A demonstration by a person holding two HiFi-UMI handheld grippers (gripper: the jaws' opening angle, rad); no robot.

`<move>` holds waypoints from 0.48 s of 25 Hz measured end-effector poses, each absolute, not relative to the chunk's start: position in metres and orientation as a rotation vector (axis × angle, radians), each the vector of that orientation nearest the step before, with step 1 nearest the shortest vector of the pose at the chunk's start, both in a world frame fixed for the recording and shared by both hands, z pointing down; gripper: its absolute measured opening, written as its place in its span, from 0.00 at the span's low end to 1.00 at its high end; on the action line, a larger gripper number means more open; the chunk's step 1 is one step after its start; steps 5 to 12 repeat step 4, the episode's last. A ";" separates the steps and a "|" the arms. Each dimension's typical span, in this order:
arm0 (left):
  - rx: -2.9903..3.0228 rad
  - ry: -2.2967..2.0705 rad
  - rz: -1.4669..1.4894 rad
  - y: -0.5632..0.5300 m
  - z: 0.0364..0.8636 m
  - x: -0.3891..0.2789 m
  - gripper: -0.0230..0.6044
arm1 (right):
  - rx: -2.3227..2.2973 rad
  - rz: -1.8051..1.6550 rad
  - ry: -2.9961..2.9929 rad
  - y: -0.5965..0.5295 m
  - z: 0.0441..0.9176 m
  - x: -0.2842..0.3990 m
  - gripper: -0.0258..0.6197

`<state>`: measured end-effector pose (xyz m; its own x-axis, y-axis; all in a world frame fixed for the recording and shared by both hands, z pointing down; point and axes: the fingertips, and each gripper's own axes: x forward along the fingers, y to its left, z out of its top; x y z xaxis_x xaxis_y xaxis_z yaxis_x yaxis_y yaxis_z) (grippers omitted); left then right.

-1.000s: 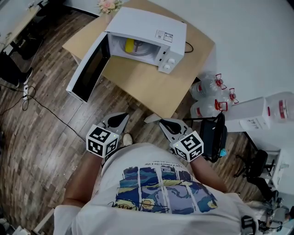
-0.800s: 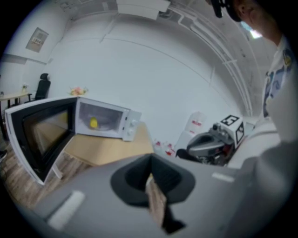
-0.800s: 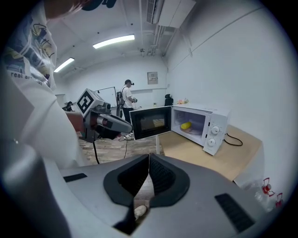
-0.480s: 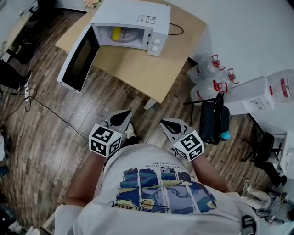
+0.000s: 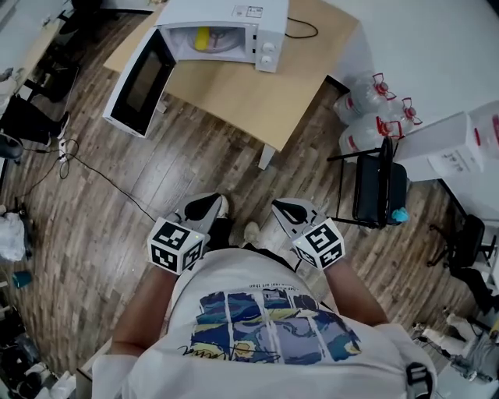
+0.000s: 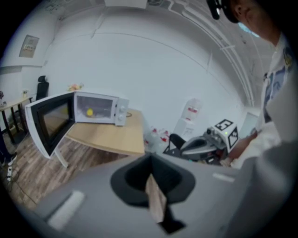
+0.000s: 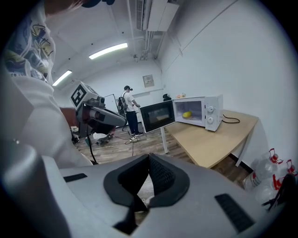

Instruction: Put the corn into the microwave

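Observation:
The yellow corn lies inside the white microwave, whose door hangs wide open to the left on the wooden table. Both grippers are held close to my body, well back from the table over the wood floor. My left gripper is shut with nothing in it, and so is my right gripper. In the left gripper view the corn shows far off past my shut left gripper. In the right gripper view the corn sits in the microwave beyond my shut right gripper.
Large water bottles stand on the floor right of the table, next to a black chair and a white box. A cable trails across the floor at left. Another person stands far behind.
The table and microwave have slid further away toward the top of the head view as I stepped back. Both grippers stay shut near my body.

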<state>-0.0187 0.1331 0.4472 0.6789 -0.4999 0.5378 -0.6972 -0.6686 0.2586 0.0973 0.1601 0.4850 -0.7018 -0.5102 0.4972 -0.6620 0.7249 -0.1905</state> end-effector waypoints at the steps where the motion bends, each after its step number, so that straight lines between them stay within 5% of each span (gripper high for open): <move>1: 2.447 -0.928 0.592 0.135 0.447 -0.018 0.05 | 0.894 0.502 -2.511 0.163 0.488 0.097 0.06; 12: 2.457 -0.917 0.580 0.141 0.445 -0.017 0.05 | 0.877 0.503 -2.499 0.172 0.495 0.093 0.06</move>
